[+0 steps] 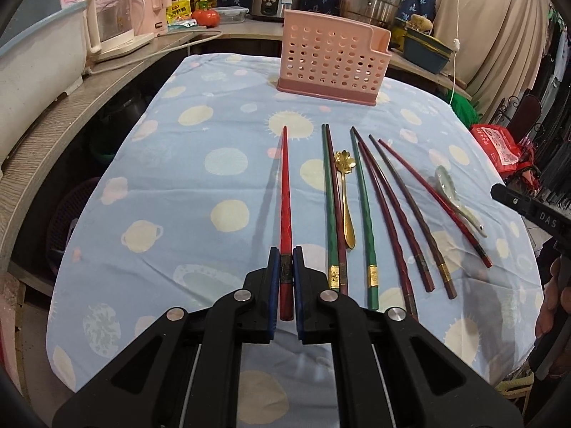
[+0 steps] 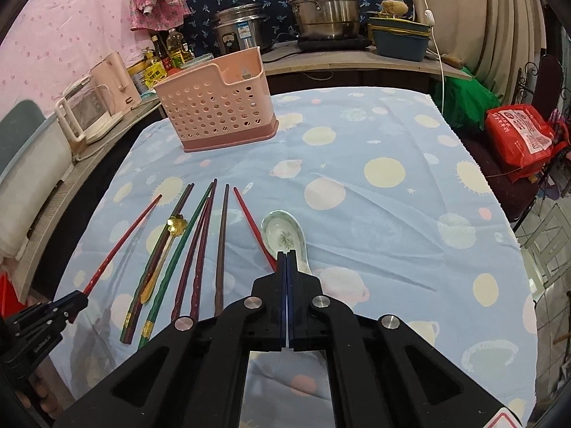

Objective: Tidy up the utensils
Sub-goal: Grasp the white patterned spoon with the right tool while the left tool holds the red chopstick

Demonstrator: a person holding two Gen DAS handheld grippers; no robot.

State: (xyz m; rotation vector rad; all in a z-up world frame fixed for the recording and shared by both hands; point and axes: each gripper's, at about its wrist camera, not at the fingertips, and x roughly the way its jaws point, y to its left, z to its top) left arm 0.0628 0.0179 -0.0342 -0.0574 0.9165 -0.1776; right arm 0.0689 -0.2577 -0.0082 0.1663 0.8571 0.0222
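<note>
My left gripper (image 1: 285,253) is shut on the thick end of a red chopstick (image 1: 284,192), which points away toward the pink perforated utensil holder (image 1: 332,57) at the far end of the table. To its right lie several green, dark red and brown chopsticks (image 1: 364,207), a gold flower spoon (image 1: 345,192) and a ceramic spoon (image 1: 453,196). My right gripper (image 2: 287,254) is shut and empty, just over the ceramic spoon (image 2: 282,232). The holder (image 2: 214,107) stands far left in the right wrist view, and the red chopstick (image 2: 121,242) and left gripper (image 2: 76,297) show there too.
The table has a blue cloth with moons and suns (image 1: 178,185). A kettle (image 1: 110,18) and a white tub (image 1: 32,71) sit on the left shelf. Steel pots (image 2: 321,3), a rice cooker (image 2: 239,28) and a blue bin (image 2: 399,39) stand behind. A red bag (image 2: 521,135) lies at right.
</note>
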